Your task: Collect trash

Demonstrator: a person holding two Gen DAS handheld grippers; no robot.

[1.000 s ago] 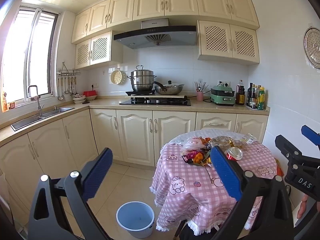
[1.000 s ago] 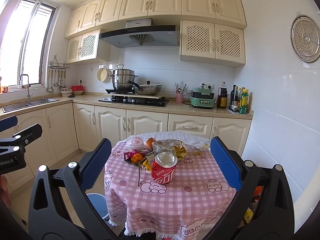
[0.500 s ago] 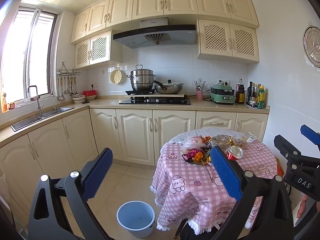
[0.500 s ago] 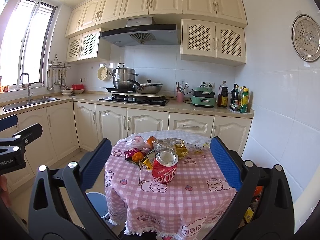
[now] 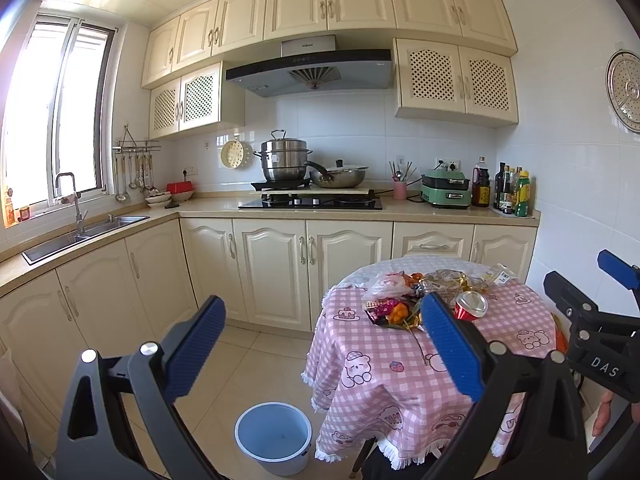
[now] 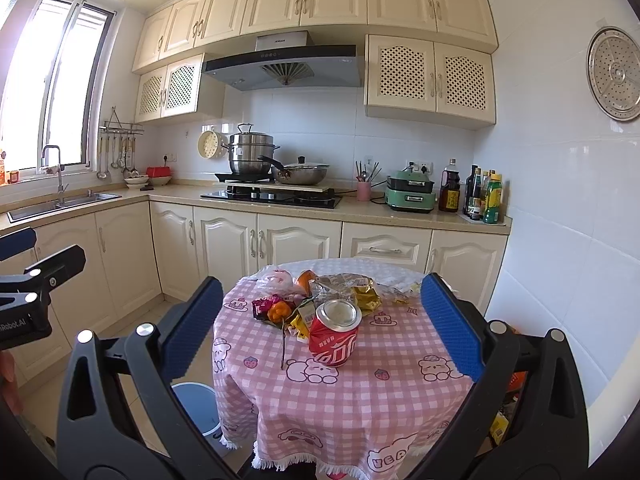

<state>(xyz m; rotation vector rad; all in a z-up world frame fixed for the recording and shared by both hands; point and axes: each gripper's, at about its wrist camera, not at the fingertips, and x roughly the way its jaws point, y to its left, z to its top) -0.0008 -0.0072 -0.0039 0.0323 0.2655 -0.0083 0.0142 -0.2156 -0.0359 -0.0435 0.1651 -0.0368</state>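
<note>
Both grippers wide, holding nothing.
Red can (image 6: 334, 334) centred ahead of right gripper (image 6: 320, 320); bucket (image 5: 273, 436) below left gripper (image 5: 320, 344).

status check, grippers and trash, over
Left gripper and right gripper open, empty. Red can and wrappers untouched on table. Bin on floor; nothing blocking.

A black gas hob (image 5: 311, 202) sits mid-counter, a steel steamer pot (image 5: 285, 162) and a wok (image 5: 339, 176) standing on it. Right of it: pink utensil cup (image 5: 399, 189), green electric cooker (image 5: 446, 190), sauce bottles (image 5: 512, 193). Far left, a sink (image 5: 76, 236).
</note>
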